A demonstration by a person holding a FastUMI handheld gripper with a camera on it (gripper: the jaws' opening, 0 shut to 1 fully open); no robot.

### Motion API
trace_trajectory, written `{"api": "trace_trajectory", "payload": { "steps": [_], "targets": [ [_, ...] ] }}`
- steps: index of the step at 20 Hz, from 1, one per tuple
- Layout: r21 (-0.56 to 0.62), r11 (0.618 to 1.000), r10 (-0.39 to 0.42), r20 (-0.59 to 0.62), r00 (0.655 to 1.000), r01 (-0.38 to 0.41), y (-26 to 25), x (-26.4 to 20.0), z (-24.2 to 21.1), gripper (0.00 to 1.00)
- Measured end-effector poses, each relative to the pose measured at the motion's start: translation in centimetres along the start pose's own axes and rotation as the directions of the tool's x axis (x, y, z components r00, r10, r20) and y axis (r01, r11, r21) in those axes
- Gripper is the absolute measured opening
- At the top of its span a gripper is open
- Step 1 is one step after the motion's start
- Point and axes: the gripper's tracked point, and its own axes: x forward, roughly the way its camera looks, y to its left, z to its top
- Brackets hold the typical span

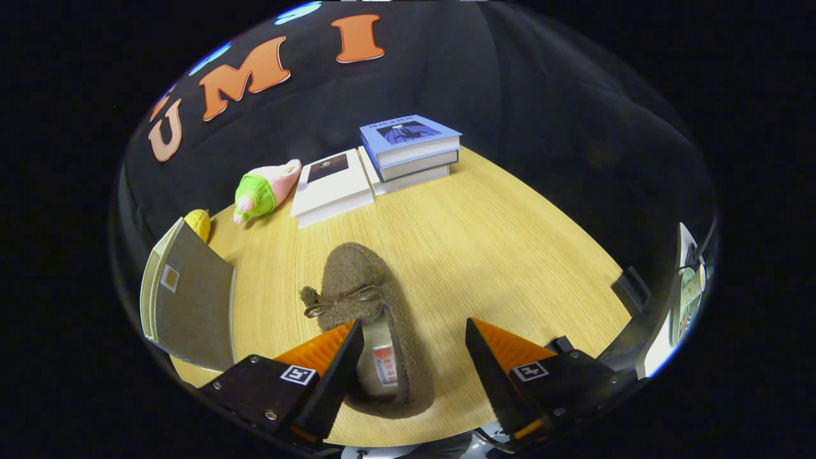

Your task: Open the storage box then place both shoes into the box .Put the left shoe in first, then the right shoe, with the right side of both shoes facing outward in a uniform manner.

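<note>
Slipper (370,319) lies partly between the wide-open, empty hand-held gripper (414,357), whose off-centre closing could pinch only its soft collar and slip.

my 1 camera rides the gripper (414,338), looking forward and steeply down along its spread fingers, close above the table (497,255).

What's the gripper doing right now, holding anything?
Gripper: open, holding nothing; the brown shoe lies between its fingers, heel end nearest.
</note>
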Motion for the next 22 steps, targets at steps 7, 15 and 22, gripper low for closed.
{"api": "trace_trajectory", "payload": {
  "steps": [7, 15, 22],
  "targets": [
    [-0.001, 1.000, 0.024, -0.058, 0.998, -0.024, 1.1, 2.0, -1.9, 0.50],
    [0.065, 0.998, -0.025, -0.010, 1.000, 0.025, 0.9, 0.7, 0.4, 0.01],
    [0.095, 0.992, 0.066, 0.128, 0.990, -0.078, 7.0, -4.5, 8.3, 0.01]
  ]
}}
